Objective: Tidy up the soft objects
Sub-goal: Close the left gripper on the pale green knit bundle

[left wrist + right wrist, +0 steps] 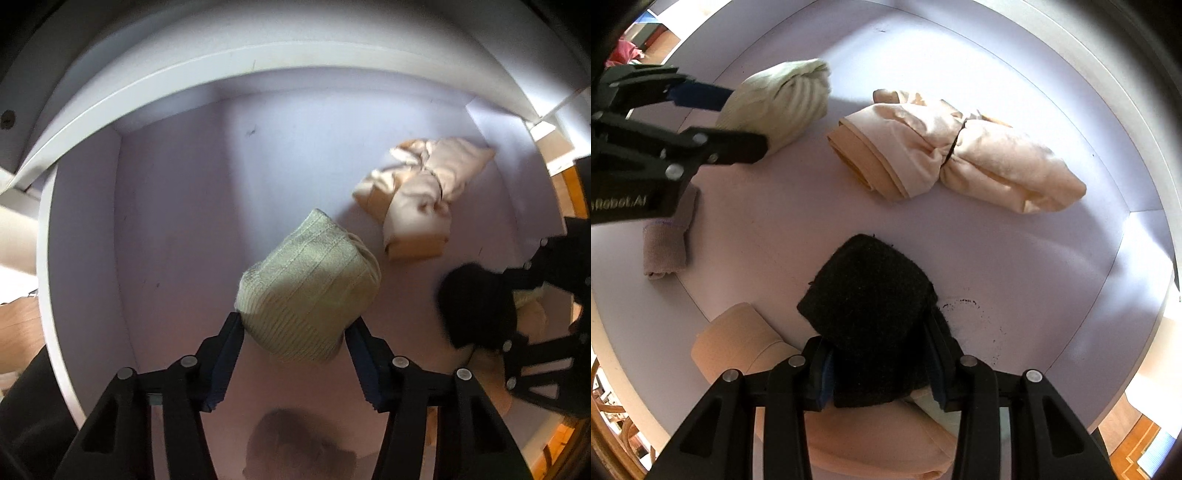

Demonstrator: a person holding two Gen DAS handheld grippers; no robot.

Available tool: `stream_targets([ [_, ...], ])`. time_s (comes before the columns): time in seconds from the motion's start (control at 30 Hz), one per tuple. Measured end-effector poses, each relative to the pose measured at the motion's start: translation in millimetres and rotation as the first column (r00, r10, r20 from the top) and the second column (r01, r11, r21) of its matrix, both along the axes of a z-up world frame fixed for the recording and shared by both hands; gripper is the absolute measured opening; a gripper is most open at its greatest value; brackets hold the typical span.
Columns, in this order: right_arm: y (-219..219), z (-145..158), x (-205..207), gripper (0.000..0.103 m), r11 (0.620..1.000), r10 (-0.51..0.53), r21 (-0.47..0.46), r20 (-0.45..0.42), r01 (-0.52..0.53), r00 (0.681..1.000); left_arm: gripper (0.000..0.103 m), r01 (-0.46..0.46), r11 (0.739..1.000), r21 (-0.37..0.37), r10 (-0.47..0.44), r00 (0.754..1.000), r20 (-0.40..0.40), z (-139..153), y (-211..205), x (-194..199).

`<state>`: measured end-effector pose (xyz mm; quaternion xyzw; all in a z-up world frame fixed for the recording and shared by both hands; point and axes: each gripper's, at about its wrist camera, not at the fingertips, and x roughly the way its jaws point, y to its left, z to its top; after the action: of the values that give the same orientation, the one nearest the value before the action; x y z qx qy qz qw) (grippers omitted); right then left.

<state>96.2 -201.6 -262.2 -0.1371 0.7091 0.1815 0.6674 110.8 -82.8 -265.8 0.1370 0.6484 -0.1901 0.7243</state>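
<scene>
My left gripper point(293, 325) is shut on a pale green knitted bundle point(310, 284) and holds it over the floor of a white drawer point(177, 206). It also shows in the right wrist view point(746, 122) with the green bundle point(783, 99). My right gripper point(879, 365) is shut on a black fuzzy bundle point(868, 299); in the left wrist view the black bundle point(476, 306) is at the right. A peach cloth roll point(953, 155) tied in the middle lies at the drawer's back point(421, 195).
A small mauve rolled sock point(666, 247) lies at the left under my left gripper. A tan roll point(738, 343) lies under my right gripper. A dark shape point(295, 443) lies blurred below my left gripper. The drawer wall point(155, 81) curves around the back.
</scene>
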Motion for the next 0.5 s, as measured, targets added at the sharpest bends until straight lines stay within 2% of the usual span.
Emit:
stream_targets([
  [0.27, 9, 2, -2, 0.038, 0.999, 0.011, -0.031, 0.01, -0.011, 1.0, 0.057, -0.089, 0.992, 0.086, 0.092, 0.995, -0.034, 1, 19, -9],
  [0.5, -1, 26, -1, 0.035, 0.998, -0.055, 0.023, 0.015, 0.055, 0.998, 0.057, -0.127, 0.988, 0.085, 0.132, 0.99, -0.051, -1, 38, -6],
])
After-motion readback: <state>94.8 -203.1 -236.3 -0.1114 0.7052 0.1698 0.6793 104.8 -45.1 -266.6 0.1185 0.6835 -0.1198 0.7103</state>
